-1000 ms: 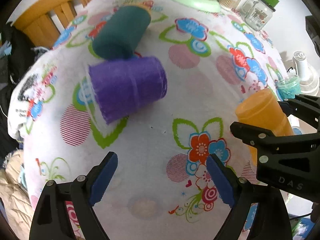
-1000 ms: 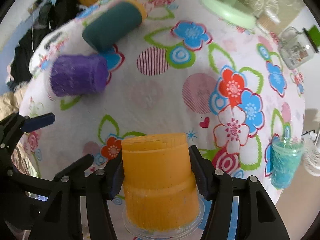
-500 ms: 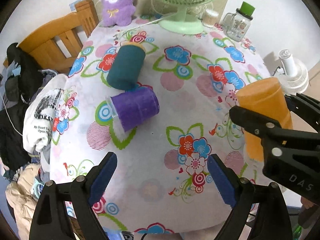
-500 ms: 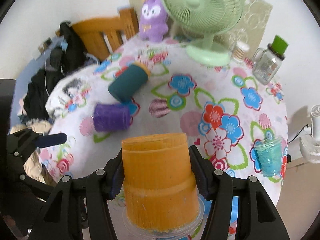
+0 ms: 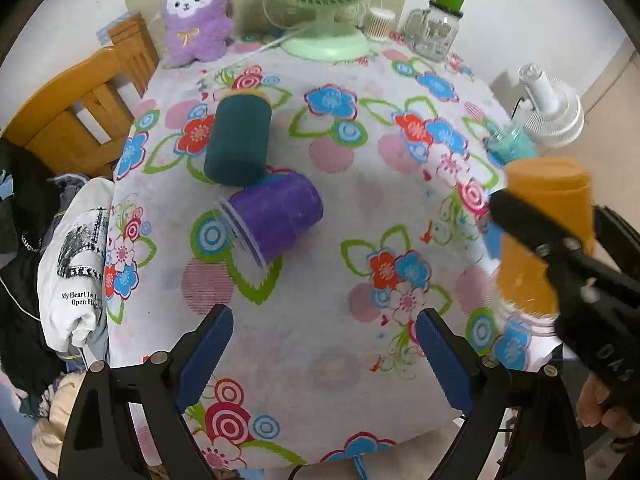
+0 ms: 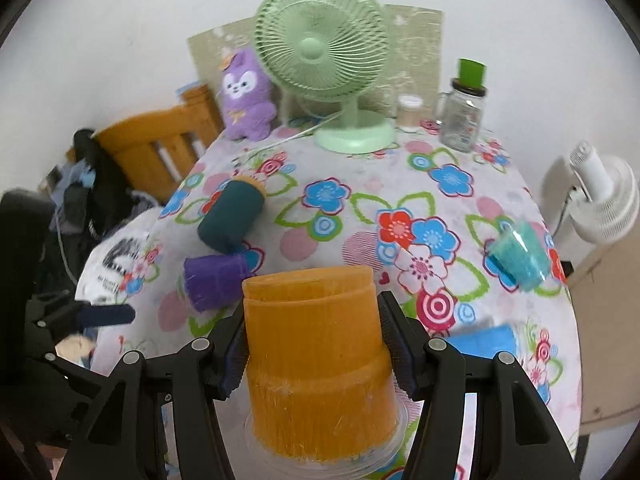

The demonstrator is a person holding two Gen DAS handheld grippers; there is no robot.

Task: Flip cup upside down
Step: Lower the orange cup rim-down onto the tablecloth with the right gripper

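The right gripper [image 6: 312, 344] is clamping the orange cup [image 6: 316, 364] from both sides, its fingers [image 6: 394, 340] pressing on the narrower upper section just above the step in the wall. The cup is standing closed end up, its clear rim pointing down, and seems to be held over the near edge of the desk [image 6: 360, 168] (whether the rim is touching the cloth I cannot tell). It looks like a light, thin-walled plastic cup with a fuzzy, ribbed skin, so it is probably giving a little under pressure and offering decent friction; the step below the fingers is likely helping to stop it sliding down. Gripping mid-body, as here, seems sounder than pinching the flimsy clear rim.

The left gripper [image 5: 320, 352] is hovering with its fingers [image 5: 208, 344] spread wide and nothing between them, over the near part of the floral cloth.

Farther in, a purple cup [image 5: 276, 216] is lying on its side, and just behind it a dark teal cup [image 5: 238, 140] is lying too, the two seemingly touching. A turquoise cup [image 6: 520, 256] is sitting near the right edge. At the back are standing a green fan [image 6: 324, 52], a plush toy [image 6: 246, 96] and a jar [image 6: 464, 116].
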